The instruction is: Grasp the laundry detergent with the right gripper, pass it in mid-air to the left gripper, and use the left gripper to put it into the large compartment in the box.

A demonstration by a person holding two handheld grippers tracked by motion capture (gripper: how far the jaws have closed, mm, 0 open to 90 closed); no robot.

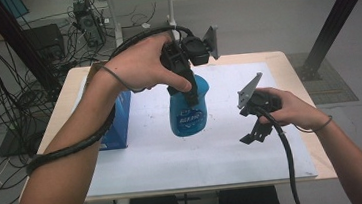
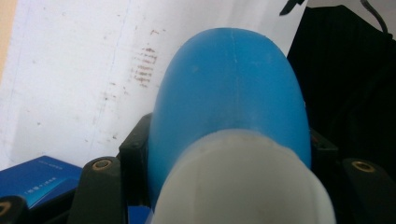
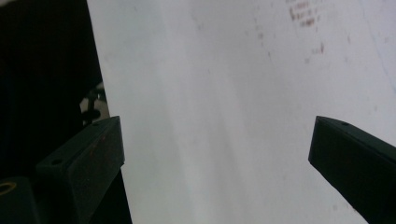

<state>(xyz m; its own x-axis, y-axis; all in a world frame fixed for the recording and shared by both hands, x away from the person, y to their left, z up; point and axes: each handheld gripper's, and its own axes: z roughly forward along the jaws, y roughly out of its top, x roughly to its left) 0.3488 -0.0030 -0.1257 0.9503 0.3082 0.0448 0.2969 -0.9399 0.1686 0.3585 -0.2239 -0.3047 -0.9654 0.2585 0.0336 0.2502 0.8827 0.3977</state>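
Observation:
A blue plastic bottle [image 1: 188,112] with a white label band hangs above the white mat, held near its top by my left gripper [image 1: 183,84], which is shut on it. In the left gripper view the bottle [image 2: 231,93] bulges up between the black jaws, its pale neck part nearest the camera. My right gripper [image 1: 253,136] hovers to the right of the bottle, low over the mat, apart from it. Its two black jaws stand wide apart in the right gripper view [image 3: 217,154] with nothing but white mat between them.
A blue box [image 1: 119,123] lies on the mat's left edge, under my left forearm; it shows again as the blue box [image 2: 37,179]. The white mat [image 1: 210,164] covers most of the wooden table [image 1: 285,59]. Cables and equipment crowd the floor at the left.

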